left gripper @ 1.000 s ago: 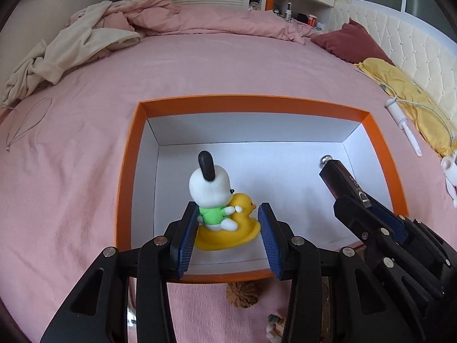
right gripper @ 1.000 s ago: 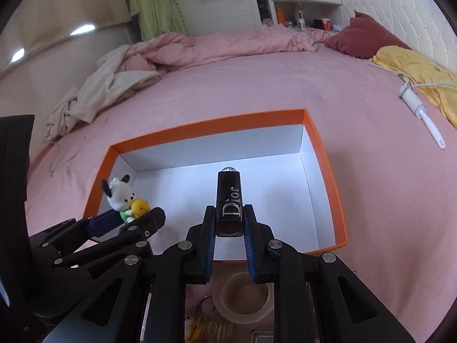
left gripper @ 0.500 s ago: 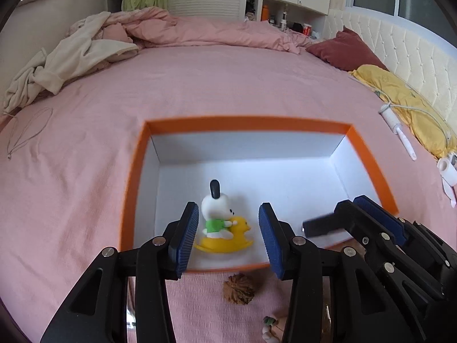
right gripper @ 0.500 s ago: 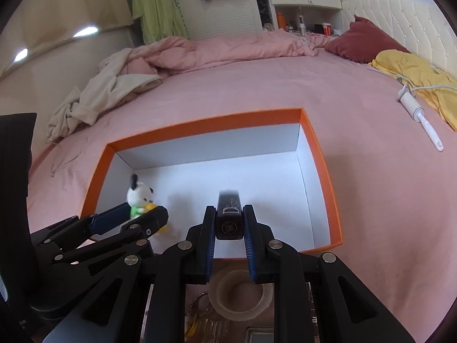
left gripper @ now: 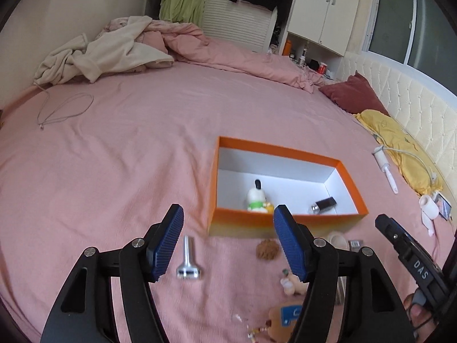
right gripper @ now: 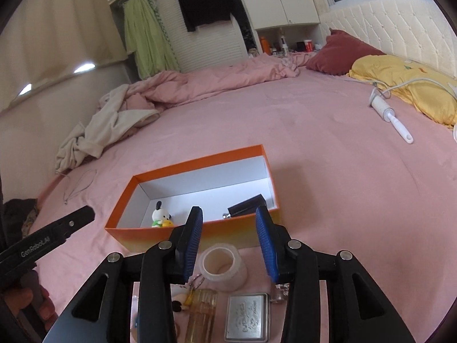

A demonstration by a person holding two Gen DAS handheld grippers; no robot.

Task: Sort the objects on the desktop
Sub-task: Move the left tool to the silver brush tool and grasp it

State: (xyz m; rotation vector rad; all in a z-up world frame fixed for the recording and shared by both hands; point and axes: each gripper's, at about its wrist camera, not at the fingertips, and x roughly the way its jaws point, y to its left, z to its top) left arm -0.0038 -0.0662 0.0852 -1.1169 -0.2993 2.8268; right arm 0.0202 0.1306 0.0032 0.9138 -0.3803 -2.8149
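An orange box [left gripper: 285,225] with a white inside sits on the pink bed; it also shows in the right wrist view [right gripper: 197,234]. Inside it stand a white dog-on-duck toy [left gripper: 257,198] [right gripper: 160,219] and a black lipstick tube [left gripper: 324,204] [right gripper: 247,205]. My left gripper [left gripper: 228,243] is open and empty, in front of the box. My right gripper [right gripper: 228,243] is open and empty above a tape roll [right gripper: 222,265]. A silver metal tool [left gripper: 187,263] and a walnut [left gripper: 267,250] lie near the left gripper.
A silver tin [right gripper: 247,315], a clear yellowish bottle [right gripper: 201,311] and small keychain toys [left gripper: 291,281] lie in front of the box. A lint roller [right gripper: 391,115], yellow pillow [right gripper: 405,83] and crumpled bedding [right gripper: 114,120] lie farther off.
Both grippers let go and pulled back from the box. The toy and the lipstick now rest inside it. Both sets of jaws opened wide.
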